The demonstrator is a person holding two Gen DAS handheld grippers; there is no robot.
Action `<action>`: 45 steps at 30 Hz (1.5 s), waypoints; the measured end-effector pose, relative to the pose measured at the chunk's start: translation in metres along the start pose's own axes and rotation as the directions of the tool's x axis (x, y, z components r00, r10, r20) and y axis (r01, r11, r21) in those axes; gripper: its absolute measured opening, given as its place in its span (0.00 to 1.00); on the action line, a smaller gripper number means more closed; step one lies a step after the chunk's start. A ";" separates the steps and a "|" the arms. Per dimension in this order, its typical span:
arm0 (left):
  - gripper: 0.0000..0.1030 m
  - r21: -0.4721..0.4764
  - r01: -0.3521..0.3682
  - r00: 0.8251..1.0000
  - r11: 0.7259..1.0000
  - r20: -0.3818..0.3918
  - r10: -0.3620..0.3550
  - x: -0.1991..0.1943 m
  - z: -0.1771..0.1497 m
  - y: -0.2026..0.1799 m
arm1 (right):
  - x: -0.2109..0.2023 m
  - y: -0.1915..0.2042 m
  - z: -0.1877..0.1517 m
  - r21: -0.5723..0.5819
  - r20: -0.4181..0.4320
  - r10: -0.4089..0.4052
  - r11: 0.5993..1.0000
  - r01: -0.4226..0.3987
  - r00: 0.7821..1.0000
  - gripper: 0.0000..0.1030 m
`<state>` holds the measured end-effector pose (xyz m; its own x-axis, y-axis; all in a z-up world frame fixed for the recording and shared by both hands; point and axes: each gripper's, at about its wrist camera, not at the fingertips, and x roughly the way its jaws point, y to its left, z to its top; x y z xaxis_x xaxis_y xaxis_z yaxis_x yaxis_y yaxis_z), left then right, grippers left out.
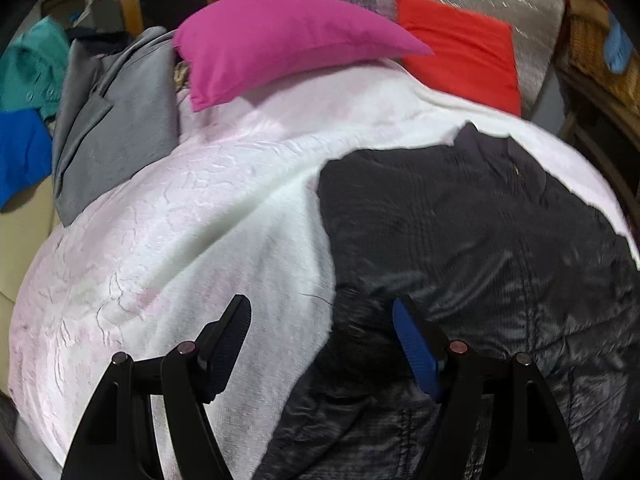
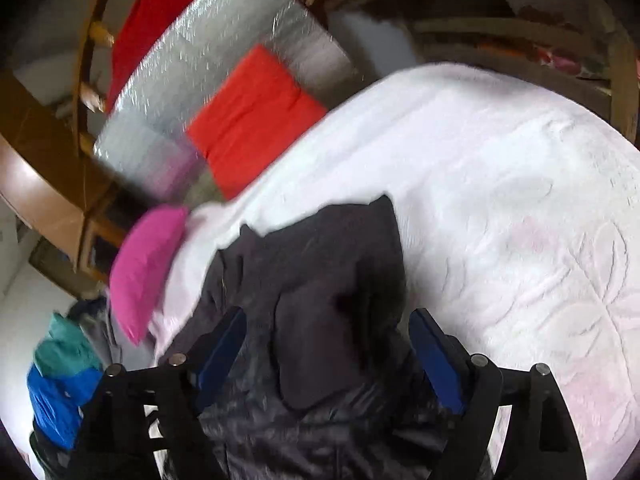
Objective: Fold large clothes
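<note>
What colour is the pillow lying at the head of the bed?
Magenta pink. The pillow shows best in the left wrist view.

One dark jacket lies on one white bedspread. There are two pillows: one pink pillow and one red pillow. One silver foil-like sheet leans behind the red one. At the side lies one grey garment, one teal garment and one blue garment. Two grippers are counted: one left gripper and one right gripper.
</note>
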<state>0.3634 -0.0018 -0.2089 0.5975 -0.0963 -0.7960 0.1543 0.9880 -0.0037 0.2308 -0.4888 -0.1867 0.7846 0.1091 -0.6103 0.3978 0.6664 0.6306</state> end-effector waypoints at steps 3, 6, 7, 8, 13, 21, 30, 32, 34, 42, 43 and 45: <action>0.73 -0.053 0.020 1.000 0.998 -0.011 -0.021 0.002 0.004 0.014 | 0.020 -0.007 0.004 0.008 -0.059 -0.006 1.000 0.007 0.998 0.83; 0.74 -0.119 0.057 0.997 0.991 -0.037 -0.062 0.009 0.006 0.029 | 0.041 -0.015 0.002 -0.007 -0.102 -0.023 1.000 0.023 0.994 0.83; 0.74 -0.134 0.074 0.995 0.988 -0.052 -0.081 0.013 0.005 0.031 | 0.049 -0.016 0.001 -0.013 -0.121 -0.020 1.000 0.019 0.992 0.83; 0.74 -0.143 0.098 0.991 0.985 -0.074 -0.109 0.018 0.005 0.032 | 0.056 -0.017 0.000 -0.015 -0.139 -0.010 1.000 0.008 0.990 0.82; 0.74 -0.230 0.193 0.967 0.954 -0.123 -0.225 0.036 0.004 0.038 | 0.077 -0.011 -0.016 -0.082 -0.200 -0.013 0.997 -0.003 0.980 0.52; 0.74 -0.201 0.237 0.958 0.951 -0.114 -0.263 0.040 0.008 0.019 | 0.054 0.019 -0.019 -0.252 -0.064 -0.089 0.965 0.070 0.994 0.38; 0.74 -0.177 0.313 0.928 0.933 -0.153 -0.340 0.048 0.004 0.003 | 0.056 0.003 -0.009 -0.119 -0.123 -0.042 0.993 0.027 0.992 0.71; 0.70 -0.180 0.323 0.926 0.929 -0.140 -0.350 0.049 0.005 0.002 | 0.067 -0.004 -0.011 -0.100 -0.155 -0.054 0.994 0.038 0.986 0.71; 0.62 -0.173 0.326 0.926 0.929 -0.137 -0.351 0.052 0.006 -0.002 | 0.080 -0.009 -0.015 -0.090 -0.200 -0.049 0.995 0.032 0.979 0.70; 0.31 -0.203 0.324 0.935 0.924 -0.081 -0.345 0.045 0.010 0.000 | 0.063 0.021 -0.022 -0.286 -0.069 -0.097 0.955 0.073 0.993 0.32; 0.30 -0.205 0.322 0.936 0.924 -0.076 -0.343 0.045 0.012 0.001 | 0.061 0.025 -0.022 -0.300 -0.047 -0.104 0.950 0.085 0.993 0.30; 0.25 -0.189 0.312 0.942 0.931 -0.064 -0.329 0.046 0.024 -0.003 | 0.057 0.034 -0.019 -0.335 0.004 -0.115 0.936 0.110 0.993 0.29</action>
<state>0.4090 -0.0119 -0.2309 0.4620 -0.4078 -0.7876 0.1812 0.9127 -0.3663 0.2797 -0.4455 -0.2087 0.7353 0.0286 -0.6772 0.2994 0.8827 0.3624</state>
